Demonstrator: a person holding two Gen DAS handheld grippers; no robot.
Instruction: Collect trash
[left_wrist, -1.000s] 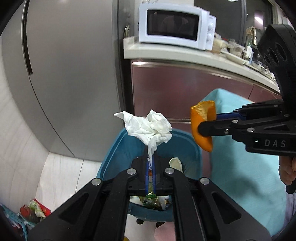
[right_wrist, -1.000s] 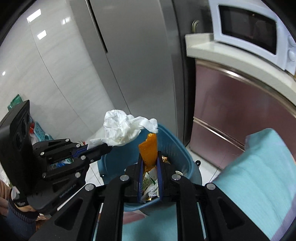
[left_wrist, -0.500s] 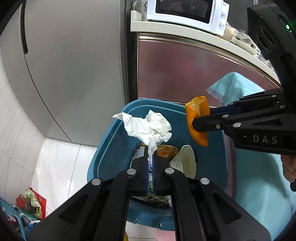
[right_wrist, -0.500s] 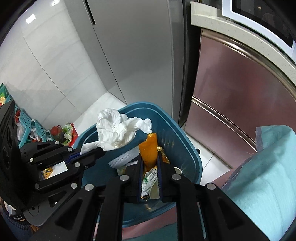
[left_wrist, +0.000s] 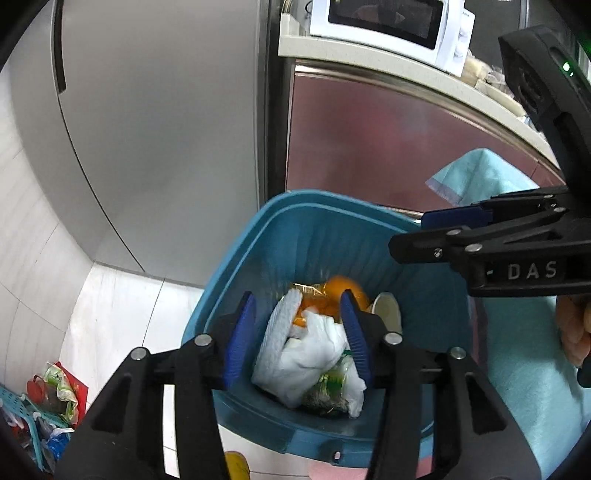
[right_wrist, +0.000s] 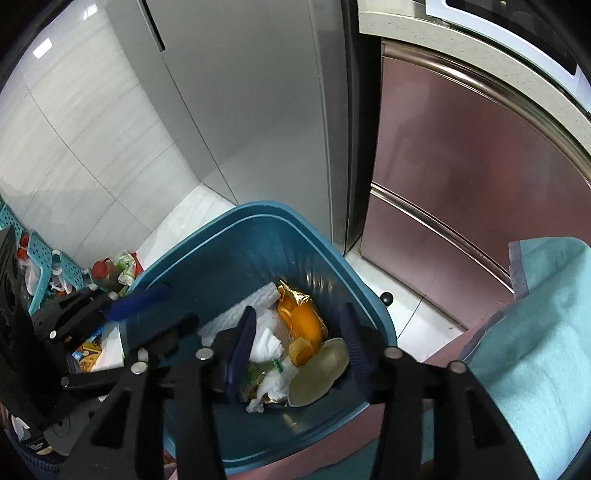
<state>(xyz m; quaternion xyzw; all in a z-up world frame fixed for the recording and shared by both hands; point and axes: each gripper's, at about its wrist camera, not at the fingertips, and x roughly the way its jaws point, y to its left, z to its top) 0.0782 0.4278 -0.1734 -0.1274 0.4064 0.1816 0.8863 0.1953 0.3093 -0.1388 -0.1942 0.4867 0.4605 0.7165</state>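
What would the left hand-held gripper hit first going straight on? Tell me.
Probably the white tissue atop the trash in the blue bin; it lies between the open left hand-held gripper's fingers. Depth is unclear.

Blue bin (right_wrist: 373, 306), orange peel (right_wrist: 301, 325), white tissue (left_wrist: 314, 350).

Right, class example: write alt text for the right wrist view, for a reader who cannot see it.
The open right gripper hangs empty over a blue bin holding orange peel, white tissue and wrappers. The left gripper, also open, reaches in beside it.
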